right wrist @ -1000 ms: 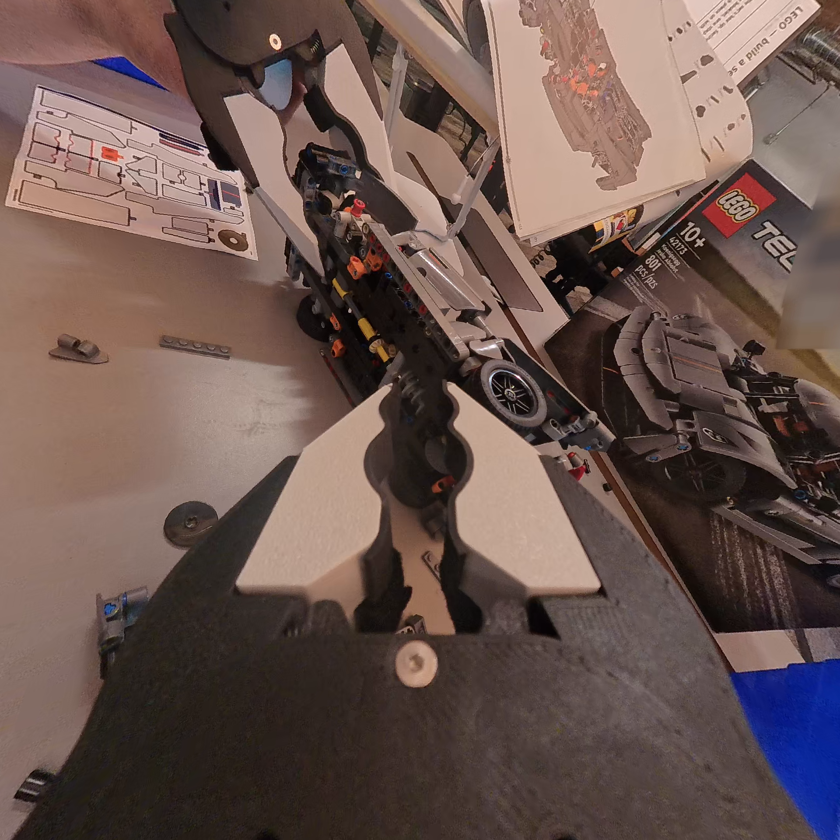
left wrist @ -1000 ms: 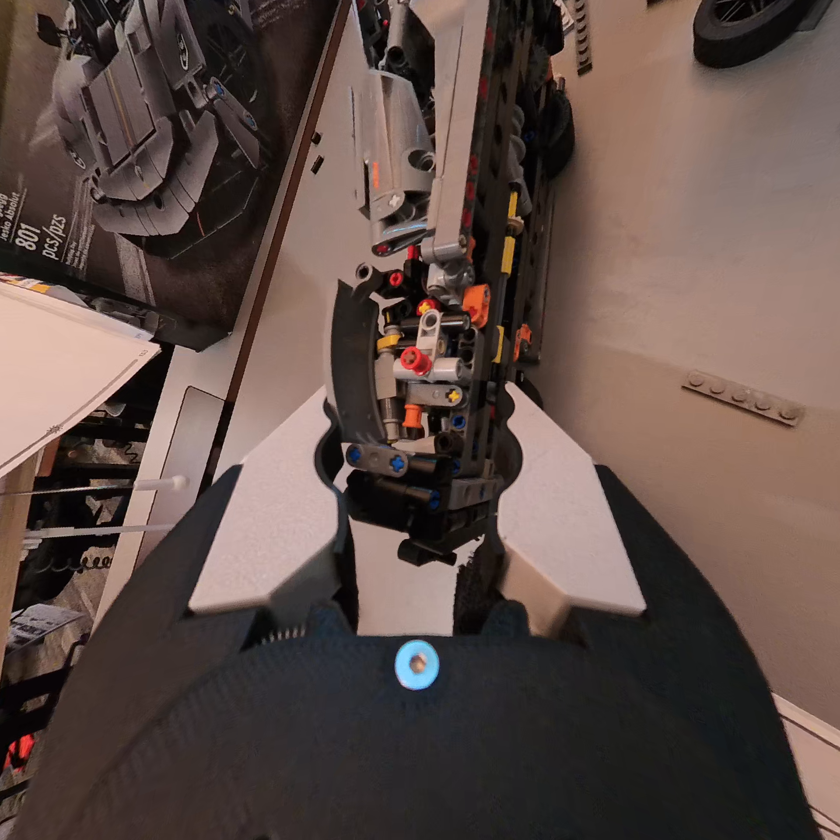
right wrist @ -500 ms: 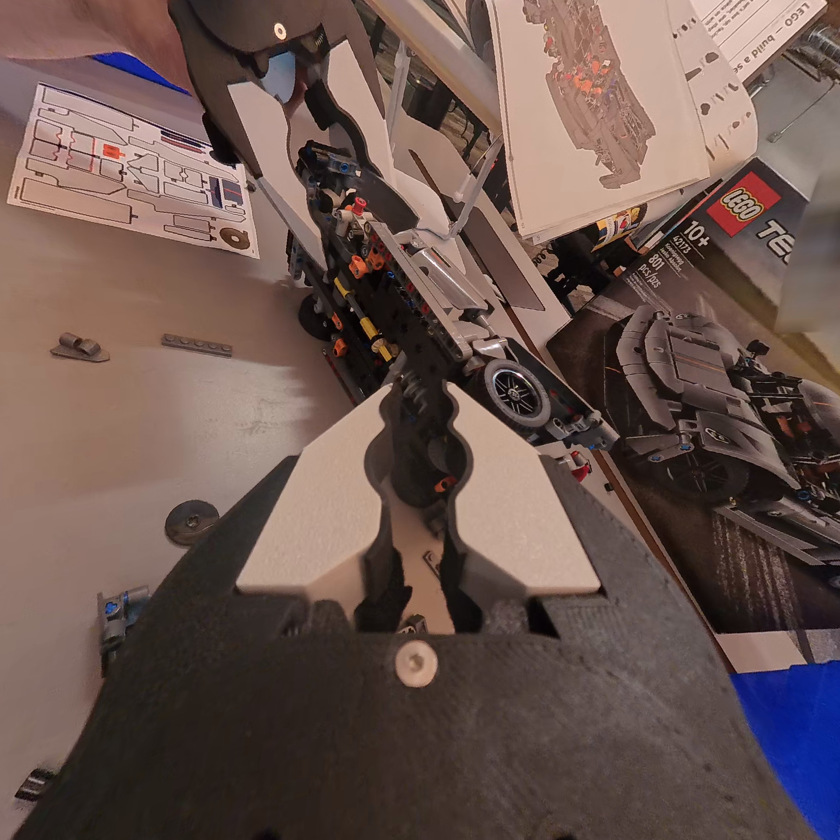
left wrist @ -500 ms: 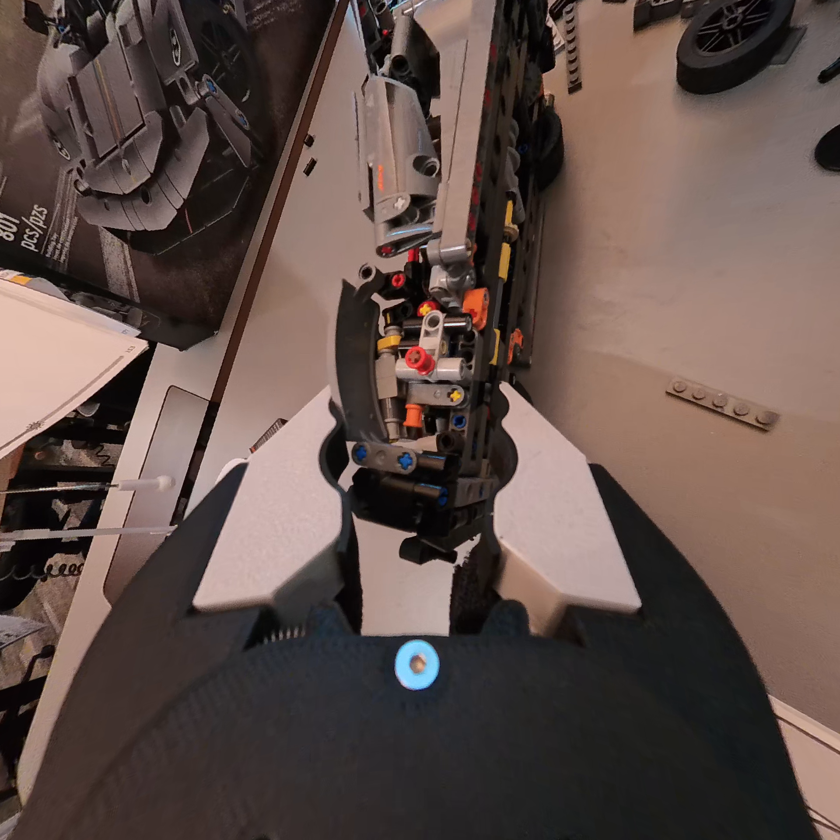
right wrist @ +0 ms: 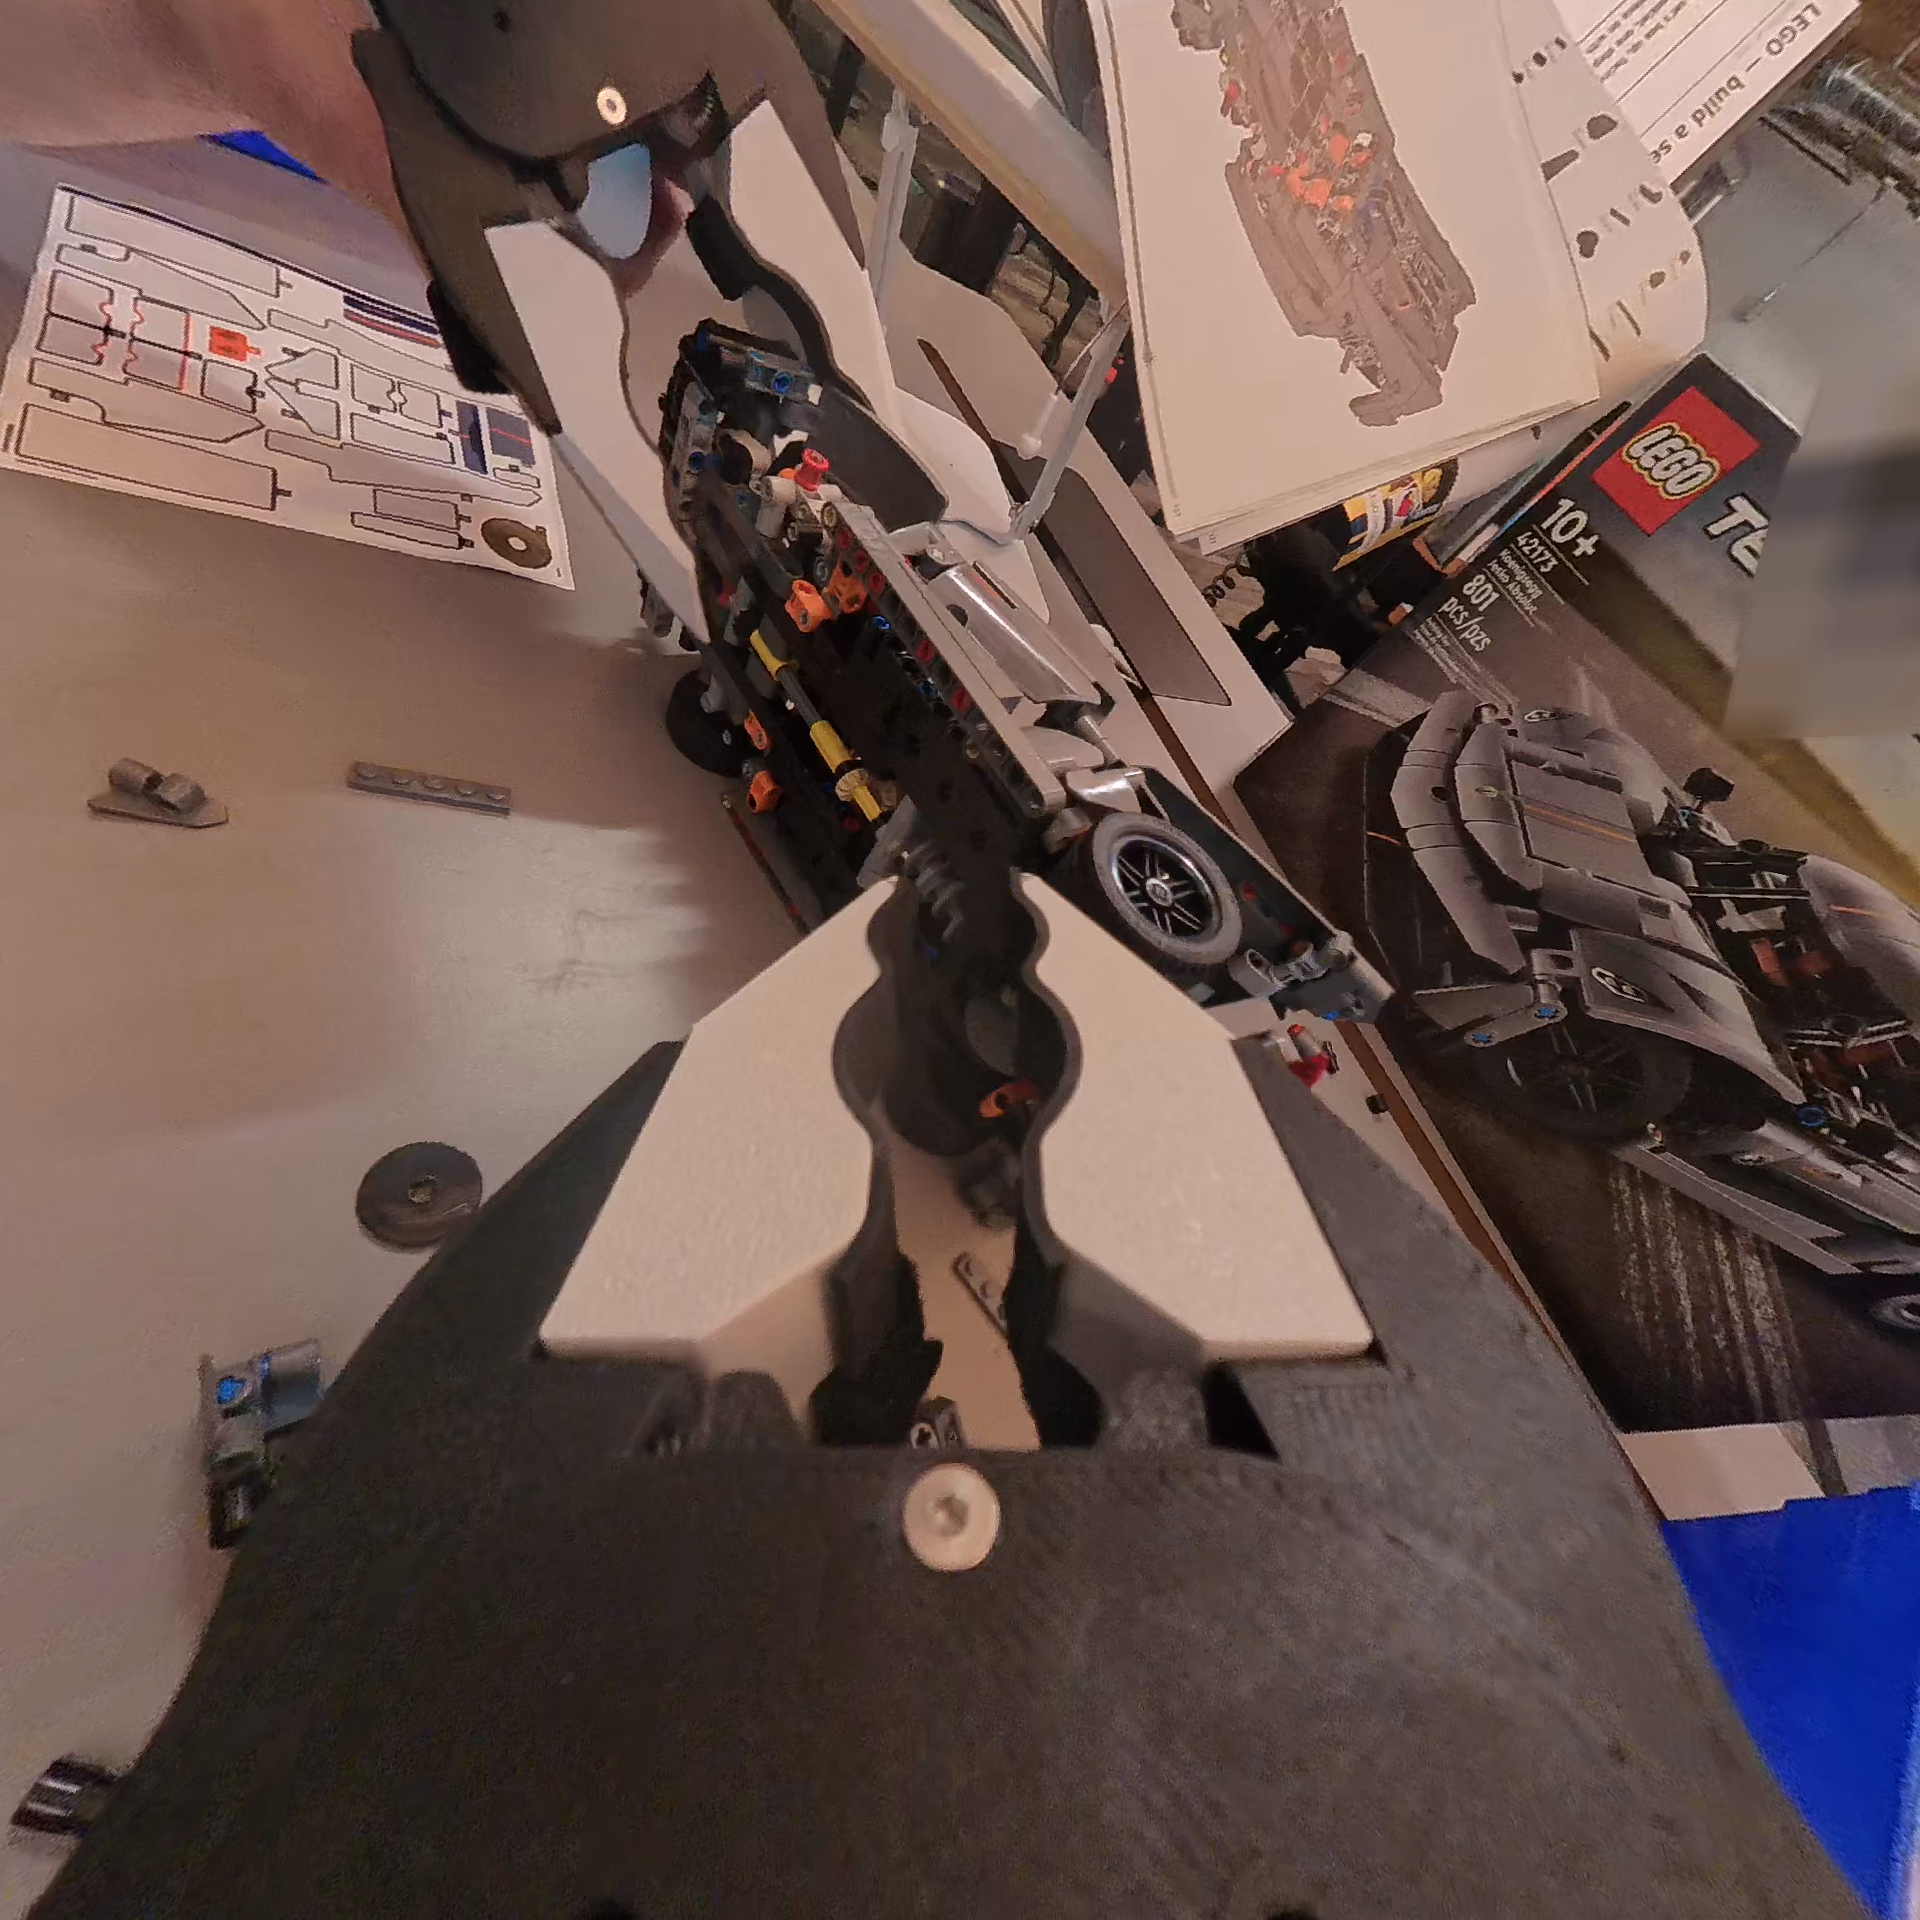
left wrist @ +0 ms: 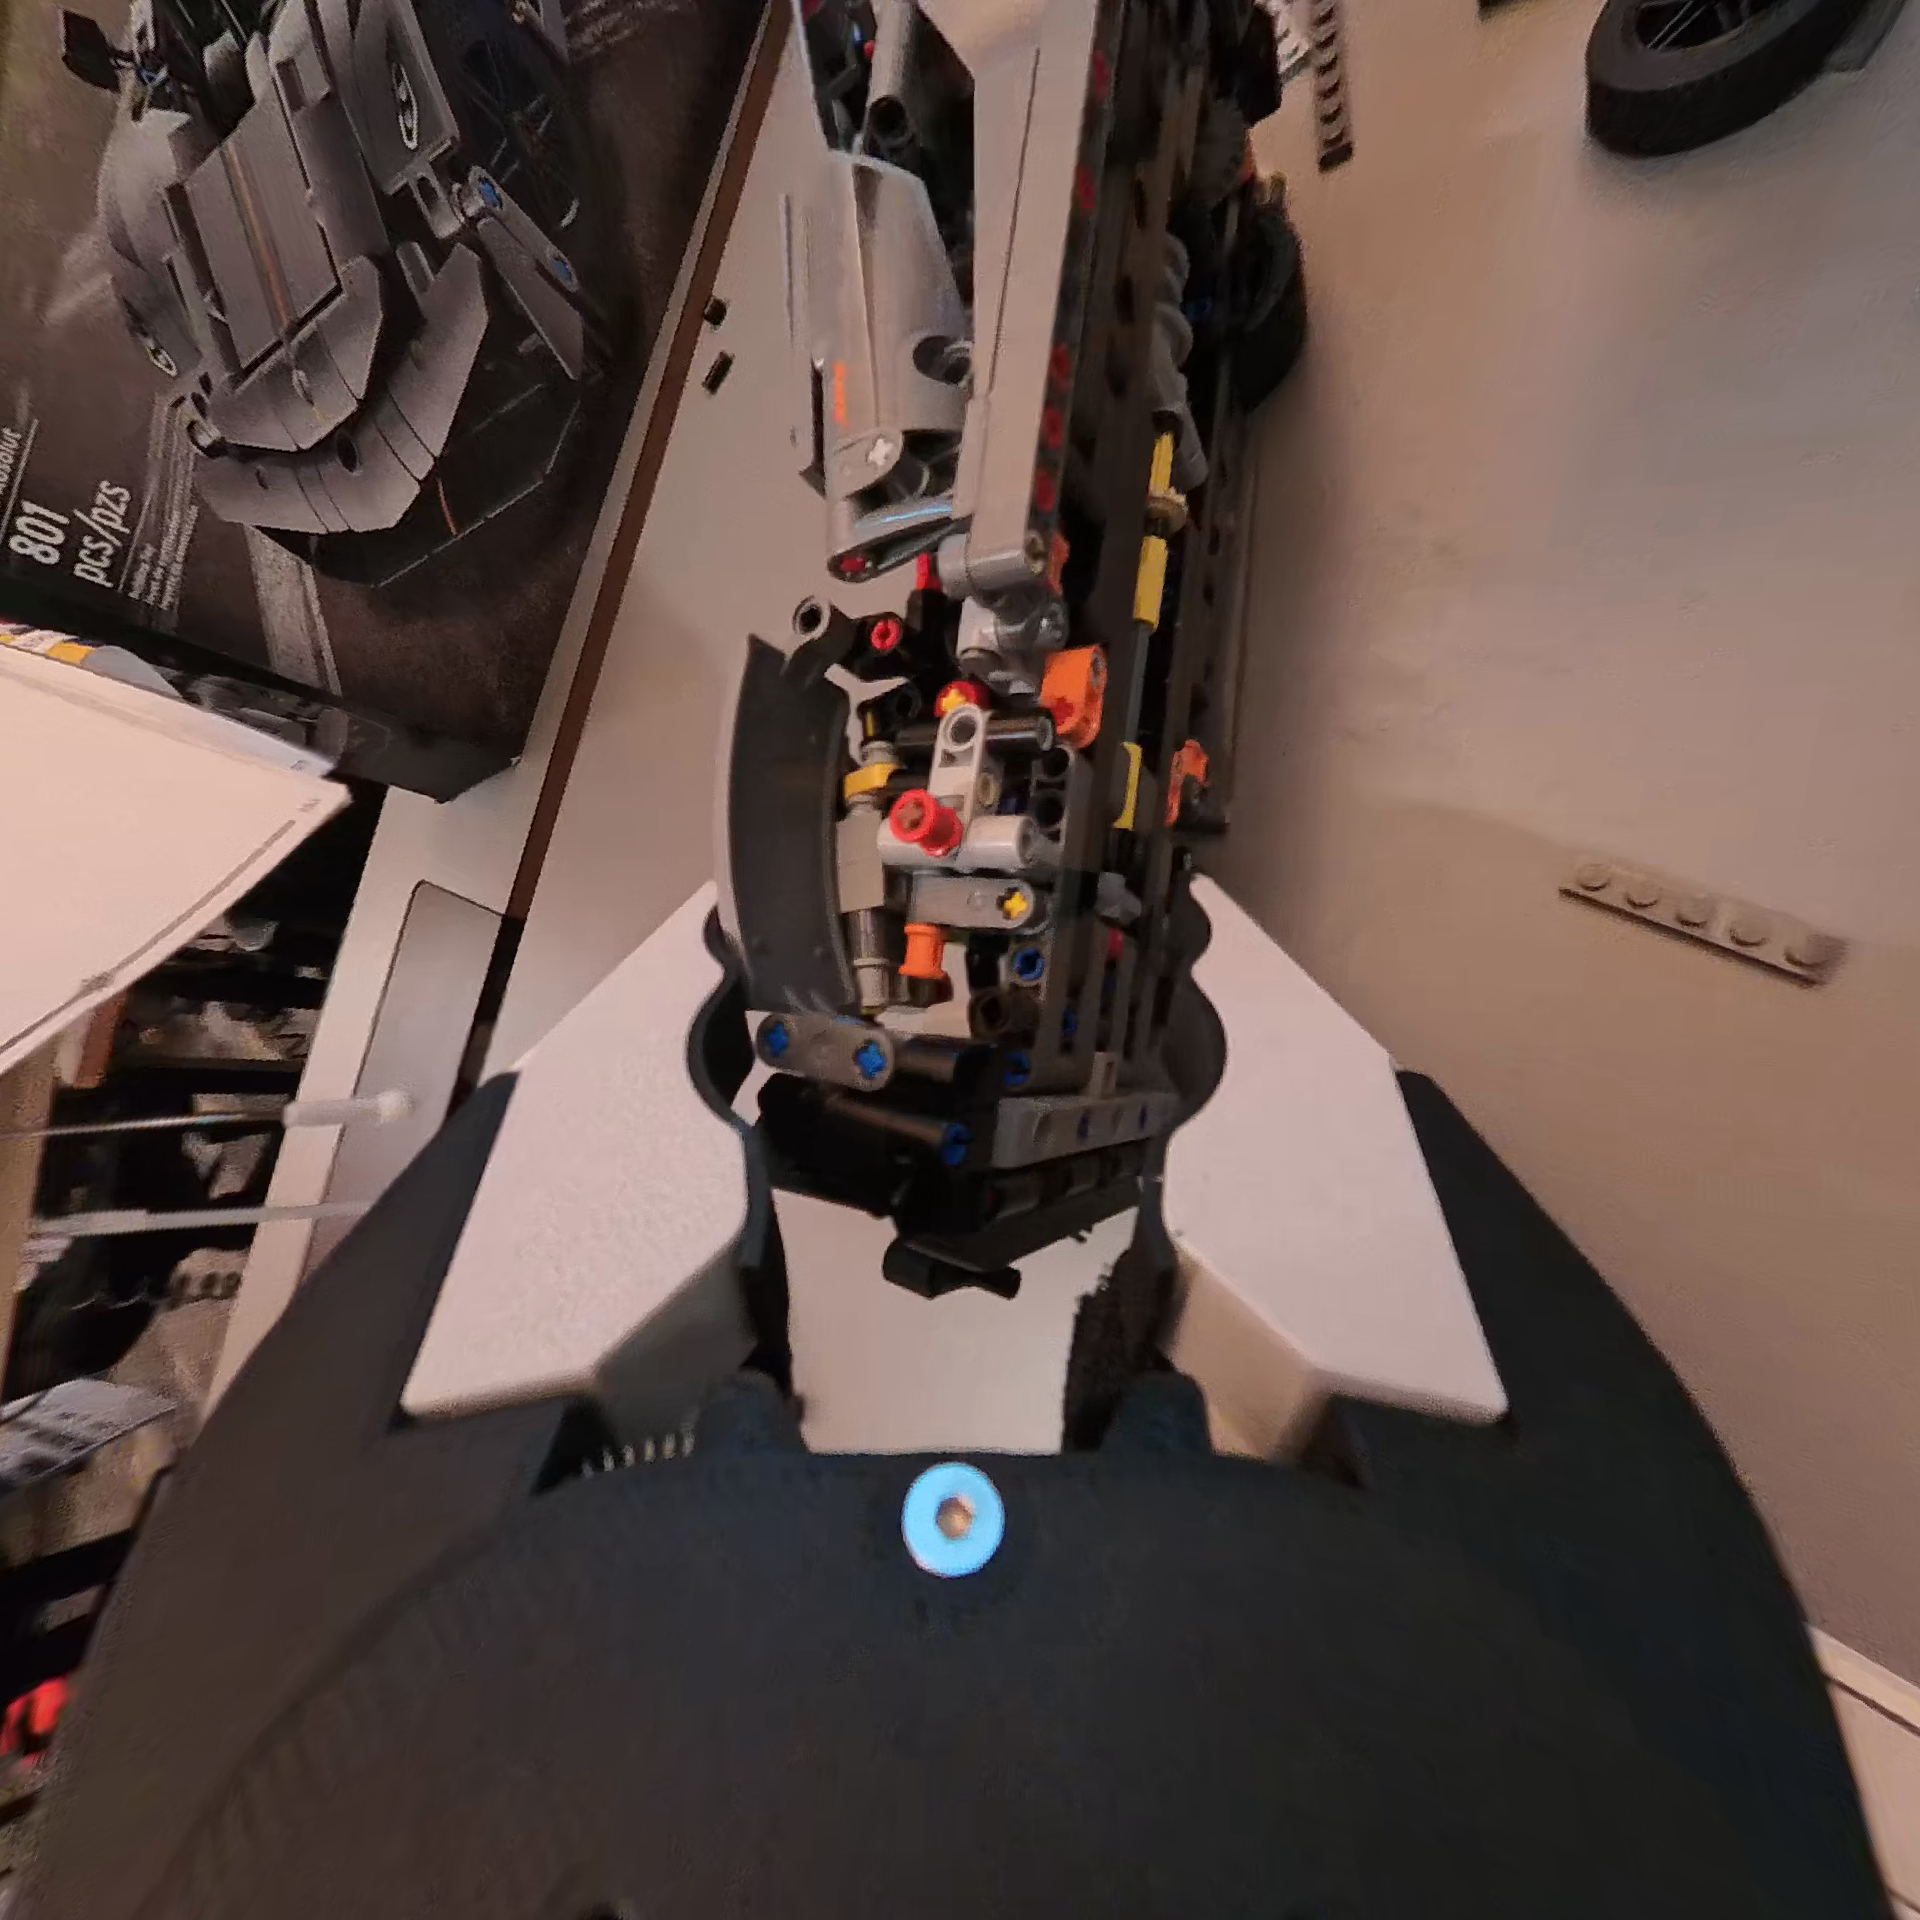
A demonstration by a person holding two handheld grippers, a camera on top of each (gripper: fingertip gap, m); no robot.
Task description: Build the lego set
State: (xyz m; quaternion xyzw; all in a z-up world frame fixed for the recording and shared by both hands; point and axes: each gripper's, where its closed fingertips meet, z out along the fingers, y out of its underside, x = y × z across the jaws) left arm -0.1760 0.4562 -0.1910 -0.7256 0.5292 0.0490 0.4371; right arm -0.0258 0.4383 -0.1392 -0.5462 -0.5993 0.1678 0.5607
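Observation:
A half-built Lego car model (left wrist: 1039, 623), black frame with grey panels and coloured pins, is turned on its side over the table. My left gripper (left wrist: 956, 1049) is shut on one end of it, with white fingers (left wrist: 582, 1143) on either side. My right gripper (right wrist: 956, 997) is shut on the other end of the car model (right wrist: 914, 686), next to a mounted wheel (right wrist: 1164, 883). The left gripper (right wrist: 675, 343) also shows at the far end in the right wrist view, held by a hand.
The Lego box (right wrist: 1610, 935) lies right of the model, with instruction pages (right wrist: 1330, 229) behind it. A sticker sheet (right wrist: 260, 395), a grey plate (right wrist: 428, 787), a dark disc (right wrist: 419, 1192) and small grey pieces (right wrist: 156, 795) lie on the table. A loose wheel (left wrist: 1704, 73) lies farther off. There is about 15 cm between the tips of the two grippers.
The left wrist view swayed slightly and came back. Both grippers keep their hold on the car model, which has hardly moved.

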